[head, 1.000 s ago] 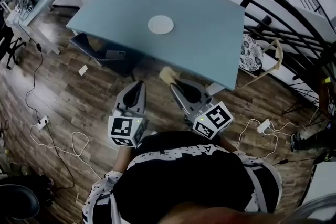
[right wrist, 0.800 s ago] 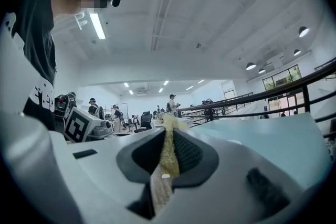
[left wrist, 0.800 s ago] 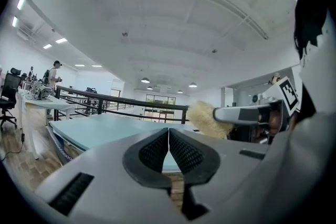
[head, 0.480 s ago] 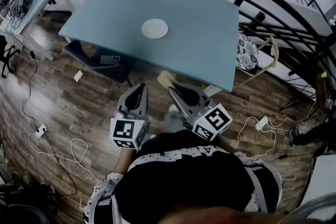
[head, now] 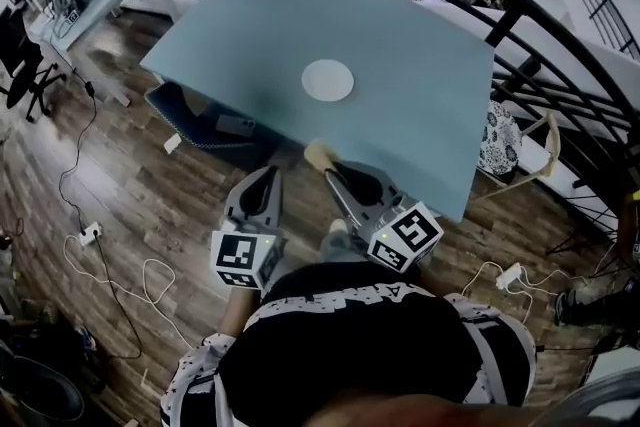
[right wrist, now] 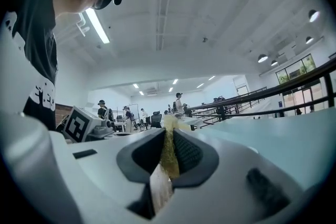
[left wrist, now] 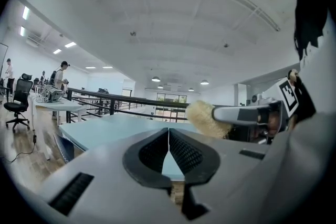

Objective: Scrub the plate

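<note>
Left gripper [head: 268,175] closed; right gripper [head: 331,171] clamped.

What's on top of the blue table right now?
Only a white plate, lying flat near the middle of the table. The right gripper and its brush cover part of the near edge.

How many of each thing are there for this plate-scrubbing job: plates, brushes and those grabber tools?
Plates: 1, the white plate on the blue table
Brushes: 1, the brush, clamped in the right gripper
Grippers: 2, counting the left gripper, shut and empty
Total: 4
</note>
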The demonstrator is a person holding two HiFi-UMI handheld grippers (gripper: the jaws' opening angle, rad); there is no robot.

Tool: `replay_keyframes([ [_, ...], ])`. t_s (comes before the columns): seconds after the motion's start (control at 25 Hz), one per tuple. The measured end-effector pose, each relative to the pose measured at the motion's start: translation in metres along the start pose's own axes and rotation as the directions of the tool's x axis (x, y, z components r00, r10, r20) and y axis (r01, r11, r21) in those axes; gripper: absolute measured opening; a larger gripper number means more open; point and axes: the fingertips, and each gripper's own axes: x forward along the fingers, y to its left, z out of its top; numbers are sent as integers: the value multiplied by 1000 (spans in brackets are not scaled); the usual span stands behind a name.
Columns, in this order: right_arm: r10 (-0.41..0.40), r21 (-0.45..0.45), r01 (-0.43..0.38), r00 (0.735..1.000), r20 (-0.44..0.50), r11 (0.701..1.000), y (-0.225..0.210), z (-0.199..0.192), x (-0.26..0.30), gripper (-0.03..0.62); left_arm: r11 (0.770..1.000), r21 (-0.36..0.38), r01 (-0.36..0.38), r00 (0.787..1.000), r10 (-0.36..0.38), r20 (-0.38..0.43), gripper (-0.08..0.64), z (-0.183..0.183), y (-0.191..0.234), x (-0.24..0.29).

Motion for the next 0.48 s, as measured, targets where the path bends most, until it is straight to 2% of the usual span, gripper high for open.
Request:
replay_keyframes([
  [0.36, 0, 27, 0, 1000, -5, 1000, -38, 3, 19, 52, 999, -33, 13, 1000, -13, -1, 15, 7, 7, 38],
  [0.48, -3, 35, 3, 1000, -3, 999, -49, 5, 19, 52, 1000, -10, 26, 1000, -26, -9, 15, 9, 2, 49],
])
